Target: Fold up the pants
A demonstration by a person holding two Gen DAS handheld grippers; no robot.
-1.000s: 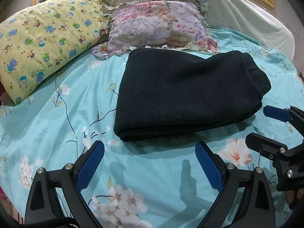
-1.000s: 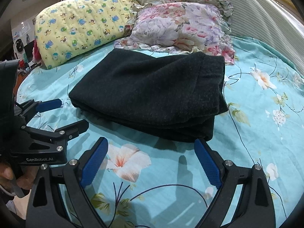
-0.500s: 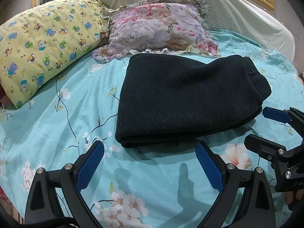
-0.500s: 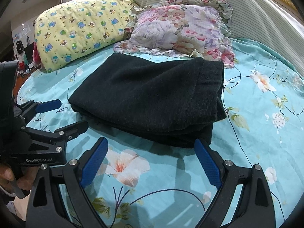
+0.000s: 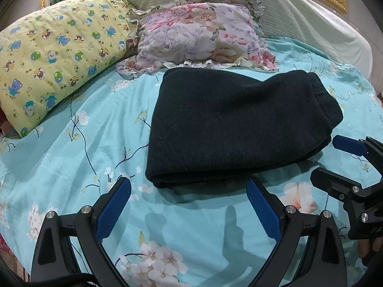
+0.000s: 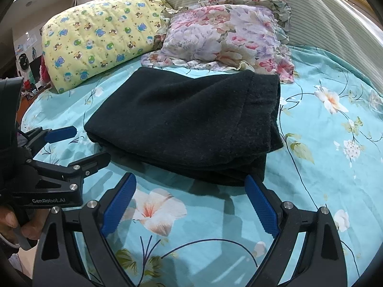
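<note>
The dark pants lie folded in a flat stack on the teal flowered bedsheet; they also show in the right wrist view. My left gripper is open and empty, just short of the stack's near edge. My right gripper is open and empty, just short of the stack's near right corner. Each gripper shows in the other's view: the right one beside the stack's right end, the left one beside its left end. Neither touches the pants.
A yellow bear-print pillow lies at the back left and a pink floral pillow behind the pants. A striped padded headboard curves round the back. The bed edge drops off at the left.
Both grippers have drawn back a little from the folded pants, which sit slightly farther up in both views. The jaws stay open and the pants lie still.
</note>
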